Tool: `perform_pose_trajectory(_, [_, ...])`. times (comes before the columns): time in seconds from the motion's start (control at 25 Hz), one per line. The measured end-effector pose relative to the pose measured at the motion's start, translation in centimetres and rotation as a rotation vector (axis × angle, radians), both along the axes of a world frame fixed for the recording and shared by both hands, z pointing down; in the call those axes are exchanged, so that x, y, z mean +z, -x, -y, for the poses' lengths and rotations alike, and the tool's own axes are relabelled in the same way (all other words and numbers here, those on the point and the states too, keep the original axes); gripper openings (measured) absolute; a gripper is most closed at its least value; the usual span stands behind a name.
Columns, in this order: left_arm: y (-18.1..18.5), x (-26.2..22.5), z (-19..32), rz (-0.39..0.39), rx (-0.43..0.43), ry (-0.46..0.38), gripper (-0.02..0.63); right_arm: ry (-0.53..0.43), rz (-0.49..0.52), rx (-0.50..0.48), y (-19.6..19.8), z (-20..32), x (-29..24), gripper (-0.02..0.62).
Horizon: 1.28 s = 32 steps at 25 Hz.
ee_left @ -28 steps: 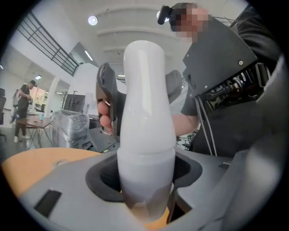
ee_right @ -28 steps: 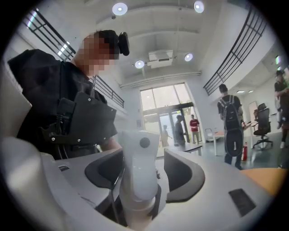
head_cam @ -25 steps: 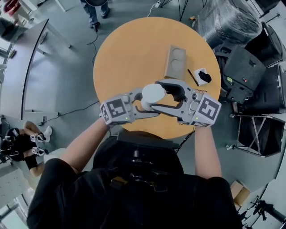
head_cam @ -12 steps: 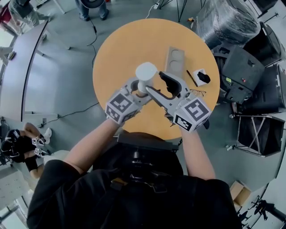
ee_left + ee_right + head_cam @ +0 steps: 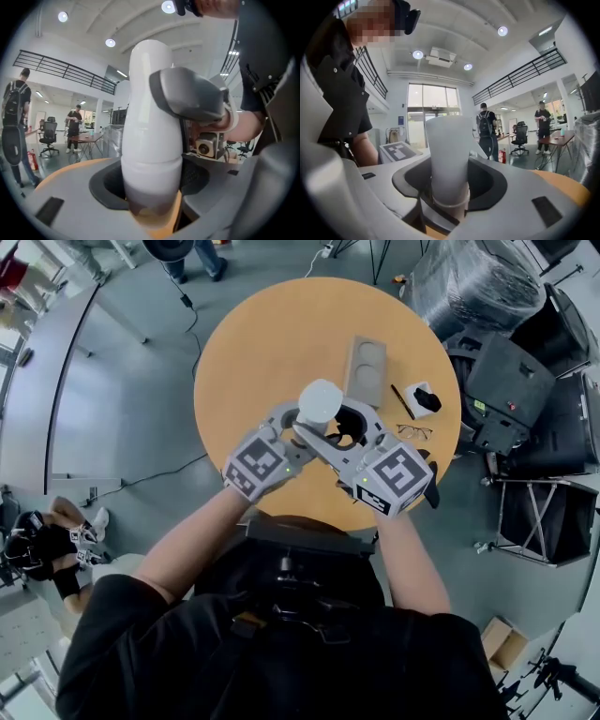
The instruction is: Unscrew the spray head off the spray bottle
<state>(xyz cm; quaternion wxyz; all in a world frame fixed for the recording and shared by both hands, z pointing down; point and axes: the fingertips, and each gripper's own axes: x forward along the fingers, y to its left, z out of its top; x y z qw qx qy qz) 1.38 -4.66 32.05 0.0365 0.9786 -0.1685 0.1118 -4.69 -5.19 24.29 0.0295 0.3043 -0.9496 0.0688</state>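
Over the near half of the tabletop (image 5: 253, 324), the spray bottle (image 5: 319, 404) is held upright, long axis vertical. Left tongs (image 5: 152, 187) clamp its lower body. Right tongs (image 5: 449, 187) are closing around the upper part, firm contact unconfirmed.

a white plastic spray bottle (image 5: 320, 404) is over the round wooden surface's (image 5: 253, 343) near half; just behind it lies a grey two-hollow tray (image 5: 367, 371), with thin-rimmed eyeglasses (image 5: 413, 432) to its right.
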Motion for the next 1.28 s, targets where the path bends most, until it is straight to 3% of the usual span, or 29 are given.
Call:
perform_pose_trajectory(0.28, [-0.9,-1.6,-6.5,-0.045,0.462,-0.001,0.298,-0.025,0.042,-0.443,-0.1,-5.5,-1.7,0.235])
perform_pose_trajectory(0.4, [-0.9,-2.0,-8.2,-0.045,0.554,0.007,0.298,-0.038,0.071,-0.55,-0.3,-6.9,-2.1,0.235])
perform_pose_trajectory(0.52, [-0.7,-1.9,-7.4,-0.051,0.508,0.016,0.299,-0.042,0.069,-0.494,-0.3,-6.1,-2.0,0.244])
perform_pose_trajectory(0.6, [-0.4,-1.6,-6.0,-0.051,0.428,0.022,0.299,-0.036,0.056,-0.422,-0.4,-5.0,-1.7,0.33])
perform_pose_trajectory(0.68, [-0.3,-1.2,-4.4,-0.042,0.336,0.027,0.299,-0.027,0.063,-0.345,-0.8,-4.0,-1.5,0.347])
perform_pose_trajectory(0.92, [-0.3,-0.4,-0.2,-0.017,0.079,0.026,0.301,-0.072,0.006,-0.018,-1.6,-0.5,-0.8,0.342])
perform_pose_trajectory(1.0, [-0.3,-0.4,0.6,-0.013,0.02,0.024,0.301,-0.085,0.005,0.081,-1.6,0.4,-0.8,0.307])
perform_pose_trajectory(1.2, [-0.6,0.1,1.1,0.032,-0.04,0.001,0.302,-0.099,0.009,0.174,-1.0,1.2,-0.8,0.287])
perform_pose_trajectory(1.28, [-0.7,0.4,1.2,0.042,-0.049,-0.007,0.302,-0.102,0.0,0.201,-1.2,1.7,-0.6,0.239])
